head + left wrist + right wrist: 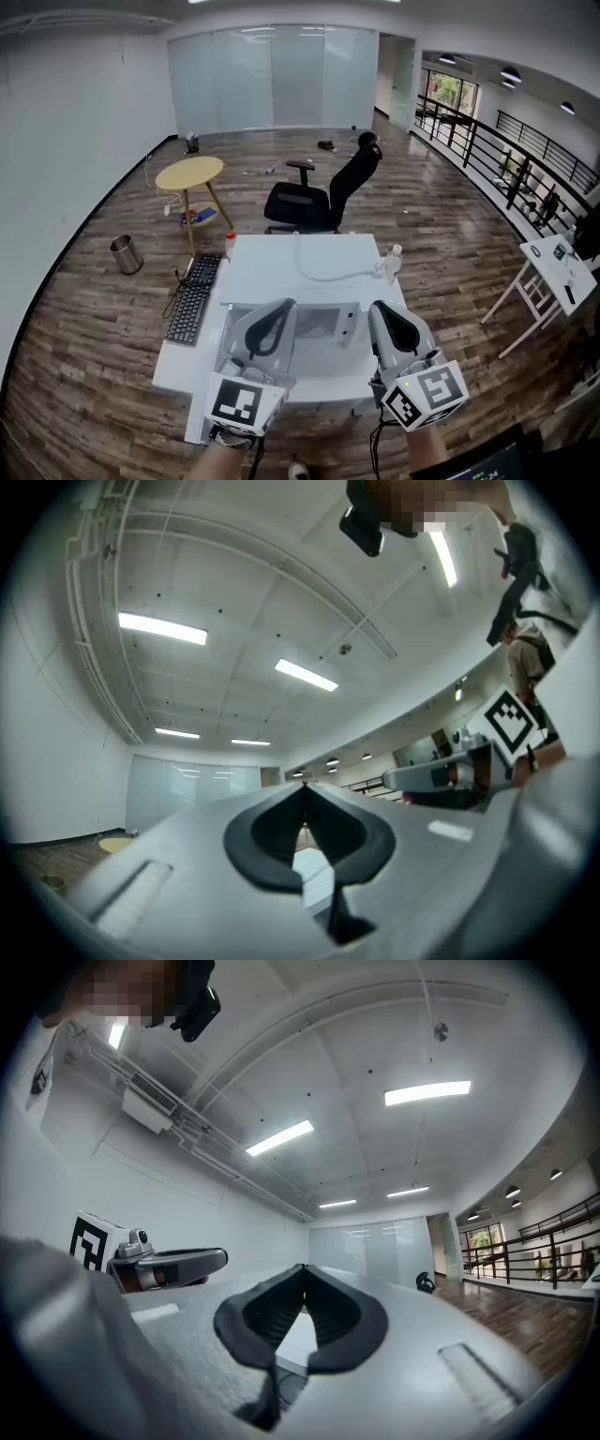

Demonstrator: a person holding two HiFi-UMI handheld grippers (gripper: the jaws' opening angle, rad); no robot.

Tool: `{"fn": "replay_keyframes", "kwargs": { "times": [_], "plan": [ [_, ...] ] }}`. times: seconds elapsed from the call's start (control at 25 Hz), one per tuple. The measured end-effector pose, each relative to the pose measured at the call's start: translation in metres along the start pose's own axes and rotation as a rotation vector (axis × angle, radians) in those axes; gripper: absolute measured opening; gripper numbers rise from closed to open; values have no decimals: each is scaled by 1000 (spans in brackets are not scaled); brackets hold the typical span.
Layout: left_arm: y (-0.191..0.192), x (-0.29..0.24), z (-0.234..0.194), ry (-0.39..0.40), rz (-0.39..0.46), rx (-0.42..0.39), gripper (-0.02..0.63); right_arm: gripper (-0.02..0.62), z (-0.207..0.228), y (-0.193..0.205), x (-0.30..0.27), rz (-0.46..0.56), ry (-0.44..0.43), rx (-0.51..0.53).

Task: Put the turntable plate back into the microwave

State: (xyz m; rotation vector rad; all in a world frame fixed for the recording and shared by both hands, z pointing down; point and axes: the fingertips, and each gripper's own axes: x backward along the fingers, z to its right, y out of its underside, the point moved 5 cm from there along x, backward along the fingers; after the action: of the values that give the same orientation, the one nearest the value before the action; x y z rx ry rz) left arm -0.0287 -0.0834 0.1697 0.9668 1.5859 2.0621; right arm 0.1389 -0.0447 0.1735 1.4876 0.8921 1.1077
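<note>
A white microwave [302,270] stands on the white table [178,361], its front toward me and partly hidden by both grippers. I cannot make out the turntable plate in any view. My left gripper [283,307] is raised before the microwave's left half, shut with nothing between its jaws; in its own view the left gripper [302,791] points slightly upward at the ceiling. My right gripper [380,309] is level with it on the right, shut and empty too, and the right gripper [302,1271] also points up into the room.
A black keyboard [193,300] lies on the table's left part, with a red-capped bottle [230,244] behind it. A small white bottle [393,262] stands by the microwave's right. Behind the table are a black office chair [323,192], a round yellow table [190,174] and a metal bin [125,254].
</note>
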Motion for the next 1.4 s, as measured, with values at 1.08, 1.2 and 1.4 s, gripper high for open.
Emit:
{"fn": "replay_keyframes", "kwargs": {
  "times": [1.08,1.2,1.4],
  "plan": [
    [-36,100,151,-28,-79,-55,5,2,-21,-23,183,-52,-51,-84],
    [-43,113,174,-20,-85,-67,5,2,-24,-25,206,-69,-48,-113],
    [-53,131,196,-26,-90,-77,5,2,-29,-23,228,-95,-57,-123]
  ]
}}
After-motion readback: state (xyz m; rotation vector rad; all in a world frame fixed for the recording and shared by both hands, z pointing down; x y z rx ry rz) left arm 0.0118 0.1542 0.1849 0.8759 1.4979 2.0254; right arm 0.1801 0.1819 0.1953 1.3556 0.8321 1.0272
